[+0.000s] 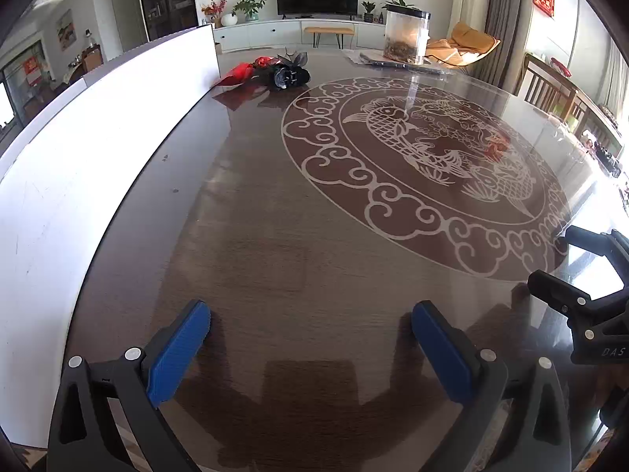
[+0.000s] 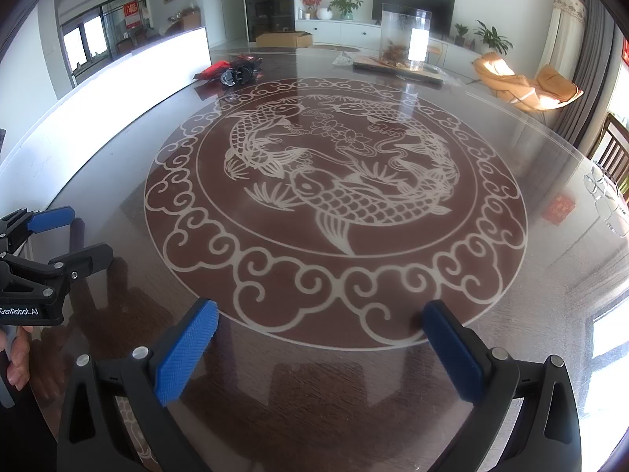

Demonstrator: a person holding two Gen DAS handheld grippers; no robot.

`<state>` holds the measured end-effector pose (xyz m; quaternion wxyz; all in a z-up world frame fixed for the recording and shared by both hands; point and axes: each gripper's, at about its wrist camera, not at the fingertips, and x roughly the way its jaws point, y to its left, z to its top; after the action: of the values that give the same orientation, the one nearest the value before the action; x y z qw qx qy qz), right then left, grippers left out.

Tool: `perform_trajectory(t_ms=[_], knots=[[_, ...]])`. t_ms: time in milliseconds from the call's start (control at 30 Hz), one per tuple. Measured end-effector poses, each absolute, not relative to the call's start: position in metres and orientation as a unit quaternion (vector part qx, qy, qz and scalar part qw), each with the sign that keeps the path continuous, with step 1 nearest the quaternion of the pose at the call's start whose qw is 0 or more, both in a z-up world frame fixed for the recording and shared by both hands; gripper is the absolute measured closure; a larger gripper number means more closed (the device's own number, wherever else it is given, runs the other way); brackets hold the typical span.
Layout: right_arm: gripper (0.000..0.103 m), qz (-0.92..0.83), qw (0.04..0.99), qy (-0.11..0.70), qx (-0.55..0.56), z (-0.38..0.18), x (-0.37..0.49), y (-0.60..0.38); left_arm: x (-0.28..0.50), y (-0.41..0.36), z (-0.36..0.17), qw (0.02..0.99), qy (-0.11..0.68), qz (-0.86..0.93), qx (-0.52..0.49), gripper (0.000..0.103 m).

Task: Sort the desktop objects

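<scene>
while both grippers hover low over the near edge of the table [image 2: 118, 165], nothing is held: the left gripper [image 1: 310, 326] has its blue pads [image 1: 179, 350] spread wide with bare tabletop between them, and the right gripper [image 2: 320, 326] is likewise released, its jaws framing the near rim of the fish medallion [image 2: 334, 196]. taking that medallion as the landmark, the only loose things to sort lie beyond its far left edge: a red and black bundle [image 1: 275, 70], close to the end of the white board [image 1: 118, 118] that runs along the table's left side. what the bundle is made of is hard to tell at this range; it looks like red wrapping with dark, glossy pieces on top. beyond the medallion's far right stands a clear tank [image 1: 405, 35] on a flat mat [image 2: 397, 67], which seems more like furniture than clutter. the step in hand, as i judge it, is the reach out to the bundle, and the task looks barely begun. to do it well, the left gripper, which sits on the board side, should cross the medallion's left flank, keep its jaws apart, and come down on one distinct piece rather than the whole heap. the glass top is slick, so a shallow pinch could push pieces away; aim for the bulkiest dark part and close squarely.
</scene>
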<state>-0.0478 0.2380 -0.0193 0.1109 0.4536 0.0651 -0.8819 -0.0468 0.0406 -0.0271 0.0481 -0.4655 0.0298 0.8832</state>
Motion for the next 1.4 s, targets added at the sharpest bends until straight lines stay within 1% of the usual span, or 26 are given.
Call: perform_trajectory(t_ms=[1400], knots=[[0.0,-0.881,0.111,0.065,0.455,-0.019,-0.0481,0.2379,-0.0449,0.034,-0.026,0.041,0.027,0.881,-0.47,0.0]])
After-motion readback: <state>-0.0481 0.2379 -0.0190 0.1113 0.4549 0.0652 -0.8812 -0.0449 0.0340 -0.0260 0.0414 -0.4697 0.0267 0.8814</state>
